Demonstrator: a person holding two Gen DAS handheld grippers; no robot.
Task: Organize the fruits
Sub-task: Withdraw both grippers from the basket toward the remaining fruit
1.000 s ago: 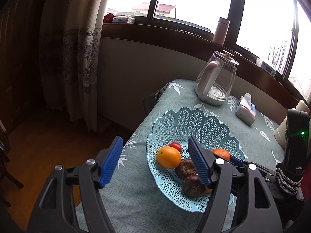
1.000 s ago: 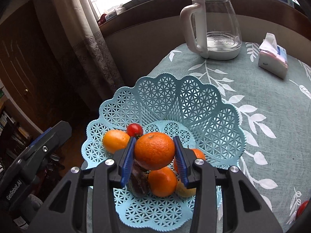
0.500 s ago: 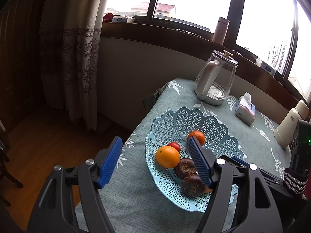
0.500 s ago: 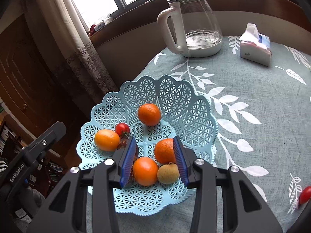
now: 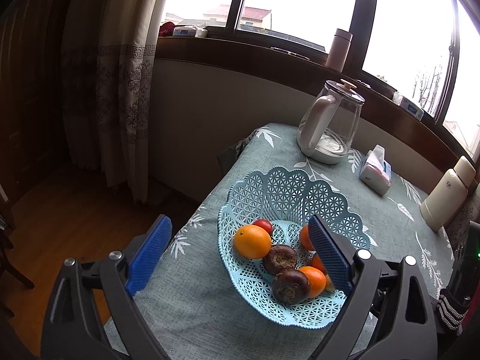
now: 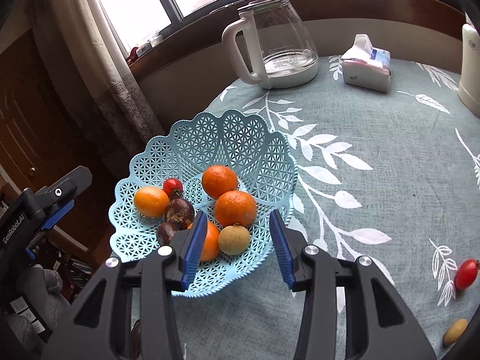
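A: Where is the fruit?

B: Most of it lies in the light blue basket (image 6: pixel 228 138), which stands on the counter (image 6: pixel 375 138) near its left edge, by the curtain side. Inside I see three oranges (image 6: pixel 235 208), one yellow-orange citrus (image 6: pixel 151 201), a small cherry tomato (image 6: pixel 172 185), two dark brown round fruits (image 6: pixel 179 211) and a small tan fruit (image 6: pixel 234 239).

A: Is any fruit outside the basket?

B: Yes. A red tomato (image 6: pixel 466 273) lies on the cloth near the right edge of the counter, and a small yellow fruit (image 6: pixel 455 331) lies near the front right corner. Both are well apart from the basket.

A: What do the grippers do?

B: The right gripper (image 6: pixel 237 246) hangs above the front rim of the basket. Its fingers are spread and hold nothing; the tan fruit shows between them, lower down. The left gripper (image 5: pixel 240 255) is at the left side of the basket, its fingers spread wide and empty too. One blue finger (image 5: pixel 328 252) stands in front of the oranges, the other is over the counter edge.

A: What else stands on the counter?

B: A glass kettle (image 6: pixel 270 45) with a white handle is at the far edge, a tissue pack (image 6: pixel 366 64) is beside it, and a cream flask (image 5: pixel 448 193) is at the far right.
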